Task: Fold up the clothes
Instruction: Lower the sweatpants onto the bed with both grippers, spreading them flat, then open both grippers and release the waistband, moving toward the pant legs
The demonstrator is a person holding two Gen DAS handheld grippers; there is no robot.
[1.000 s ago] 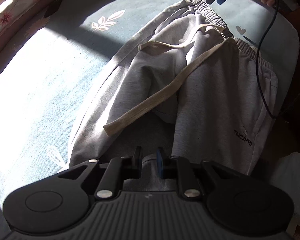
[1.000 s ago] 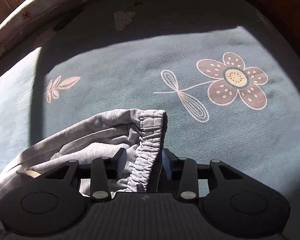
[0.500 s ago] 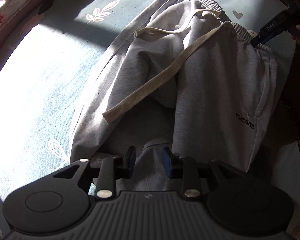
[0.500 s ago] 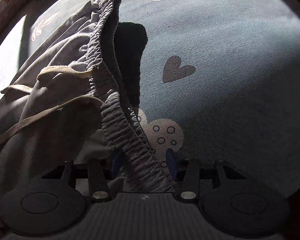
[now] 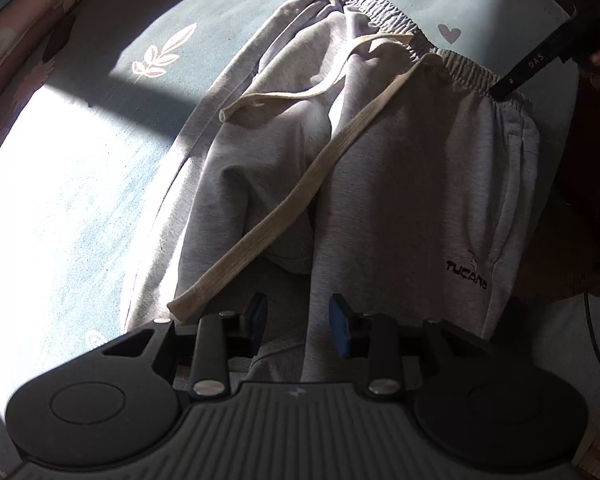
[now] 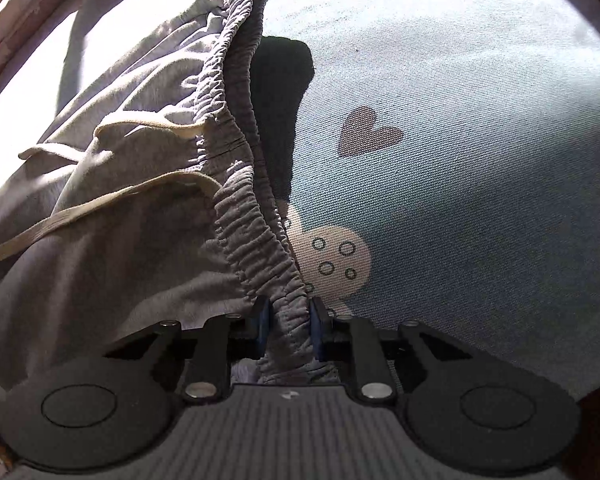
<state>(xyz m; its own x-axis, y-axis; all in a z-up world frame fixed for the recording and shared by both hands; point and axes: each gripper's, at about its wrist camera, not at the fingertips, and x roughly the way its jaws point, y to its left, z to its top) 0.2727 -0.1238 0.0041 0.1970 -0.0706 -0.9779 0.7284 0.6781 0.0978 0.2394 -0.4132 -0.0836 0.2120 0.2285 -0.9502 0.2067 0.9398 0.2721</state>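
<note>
Garment: grey sweatpants [image 5: 400, 184] lie spread on the patterned bedsheet [image 5: 100, 184], waistband [image 6: 240, 184] toward the frame's top, drawstring [image 5: 284, 216] trailing diagonally across the middle.
Right gripper [image 6: 288, 330]: its fingers have closed from half a second ago and now clamp the waistband's near corner, at the frame's lower centre.
Left gripper [image 5: 298, 328]: fingers spread wider than a second ago, gripping nothing, over the leg fabric at lower centre.
Meaning: one corner secured; a lift or fold likely waits on a second grip.
</note>
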